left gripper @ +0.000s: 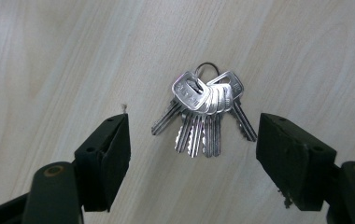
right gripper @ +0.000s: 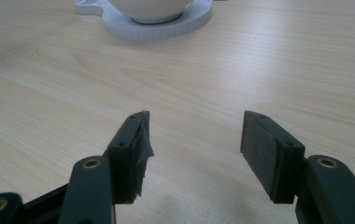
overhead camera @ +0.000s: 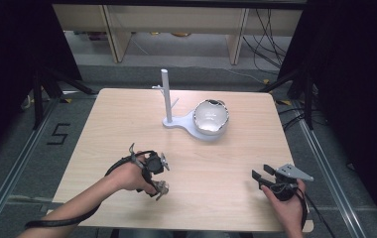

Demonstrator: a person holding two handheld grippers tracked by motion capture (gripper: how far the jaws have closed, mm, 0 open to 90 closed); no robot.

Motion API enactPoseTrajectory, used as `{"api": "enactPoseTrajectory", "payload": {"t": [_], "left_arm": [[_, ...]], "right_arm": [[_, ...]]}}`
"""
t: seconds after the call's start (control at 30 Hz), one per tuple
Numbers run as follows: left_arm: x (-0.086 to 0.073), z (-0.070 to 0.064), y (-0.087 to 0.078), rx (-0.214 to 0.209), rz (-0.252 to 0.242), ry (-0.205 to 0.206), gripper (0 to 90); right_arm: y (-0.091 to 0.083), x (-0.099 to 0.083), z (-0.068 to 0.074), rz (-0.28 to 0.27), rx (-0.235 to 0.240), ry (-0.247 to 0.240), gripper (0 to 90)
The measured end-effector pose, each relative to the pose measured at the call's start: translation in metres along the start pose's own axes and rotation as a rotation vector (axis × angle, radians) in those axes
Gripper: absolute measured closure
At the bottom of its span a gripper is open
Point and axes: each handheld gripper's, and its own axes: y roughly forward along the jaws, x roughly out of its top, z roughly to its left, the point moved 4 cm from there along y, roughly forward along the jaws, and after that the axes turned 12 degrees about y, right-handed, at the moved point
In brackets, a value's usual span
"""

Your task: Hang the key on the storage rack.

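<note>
Wooden table (overhead camera: 127, 129), bare over most of its top. At 12 o'clock, white stand (overhead camera: 169, 119) carrying bowl (overhead camera: 210, 117). At 7 o'clock, left gripper (left gripper: 192, 140), jaws wide apart, hovering over key bunch (left gripper: 203, 112). At 5 o'clock, right gripper (right gripper: 194, 140), gaping, gripping nothing.

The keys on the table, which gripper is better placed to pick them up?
Left. The left gripper is open right over the keys, which lie between its fingers. The right gripper sits open farther off, over bare table.

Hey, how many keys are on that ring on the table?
6 countable, maybe more hidden: the keys fan out on the table, one splayed left, four overlapping mid-bunch, one right.
</note>
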Motion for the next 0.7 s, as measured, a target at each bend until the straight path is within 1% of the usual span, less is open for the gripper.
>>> {"api": "enactPoseTrajectory", "payload": {"t": [0.07,0.13,0.17,0.23,0.27,0.33,0.37,0.47,0.5,0.53,0.57,0.63,0.67,0.7], "left_arm": [[0.002,0.000,0.002,-0.015,0.016,0.007,26.0],[0.003,-0.001,0.005,-0.034,0.028,0.024,25.9],[0.004,-0.002,0.006,-0.040,0.031,0.026,25.9],[0.005,-0.001,0.007,-0.043,0.036,0.033,26.3],[0.005,0.000,0.008,-0.041,0.039,0.036,26.4],[0.006,0.001,0.008,-0.040,0.046,0.035,26.5],[0.007,0.003,0.009,-0.037,0.056,0.042,26.7],[0.010,0.004,0.012,-0.046,0.069,0.054,27.0],[0.010,0.003,0.014,-0.045,0.074,0.065,27.1],[0.011,0.003,0.016,-0.052,0.086,0.071,27.2],[0.012,0.002,0.018,-0.056,0.089,0.077,27.2],[0.013,0.000,0.020,-0.063,0.091,0.070,27.3],[0.015,0.001,0.023,-0.066,0.099,0.079,27.4],[0.017,0.001,0.024,-0.070,0.108,0.077,27.5]], "right_arm": [[0.000,0.000,0.000,0.000,0.001,-0.002,43.2],[0.000,0.000,0.000,0.001,-0.004,-0.007,43.1],[0.001,0.001,-0.003,0.004,-0.014,-0.042,43.2],[0.000,0.001,-0.002,0.010,0.009,-0.031,43.2],[-0.001,0.000,0.000,0.015,0.003,-0.012,43.3],[-0.001,0.000,0.000,0.018,0.000,-0.010,43.2],[0.002,0.000,0.000,0.001,-0.003,-0.008,43.2],[0.002,0.000,0.001,0.001,0.000,-0.009,43.2],[0.000,0.000,0.000,0.019,-0.004,-0.008,43.1],[0.001,0.000,0.000,0.010,-0.004,-0.006,43.1],[0.000,-0.001,0.001,0.016,0.004,0.003,43.1],[0.000,0.000,0.001,0.022,0.008,0.010,43.1],[0.001,0.001,-0.001,0.014,0.013,-0.021,43.0],[0.001,0.001,-0.001,0.014,0.014,-0.022,43.0]]}}
